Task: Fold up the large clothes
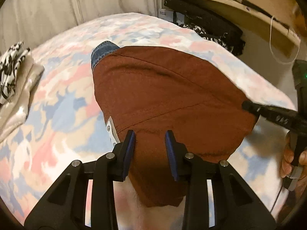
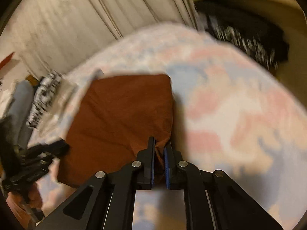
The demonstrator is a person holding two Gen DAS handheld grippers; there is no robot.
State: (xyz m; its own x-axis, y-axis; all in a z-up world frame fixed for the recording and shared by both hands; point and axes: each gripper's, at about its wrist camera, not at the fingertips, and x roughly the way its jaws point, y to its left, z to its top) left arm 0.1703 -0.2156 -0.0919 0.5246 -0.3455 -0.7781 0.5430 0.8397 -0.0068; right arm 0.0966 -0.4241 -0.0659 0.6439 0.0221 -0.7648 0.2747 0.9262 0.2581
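Rust-brown garment [image 1: 165, 95] lay part-folded on bed [image 1: 63, 99]. Right gripper [image 2: 159, 149] fingers pinched its near corner, prob. to lift for next fold. Left gripper [image 1: 149, 143] fingers half open, straddling near edge; grip unclear.

The bed [image 1: 63, 99] carries a cover printed in pink, blue and cream patches. A rust-brown folded garment [image 1: 163, 95] lies flat on it near the middle, with a blue denim piece [image 1: 102, 50] showing beneath its far edge. At the left edge rests a beige folded item [image 1: 21, 95] topped by black-and-white patterned cloth [image 1: 9, 71].
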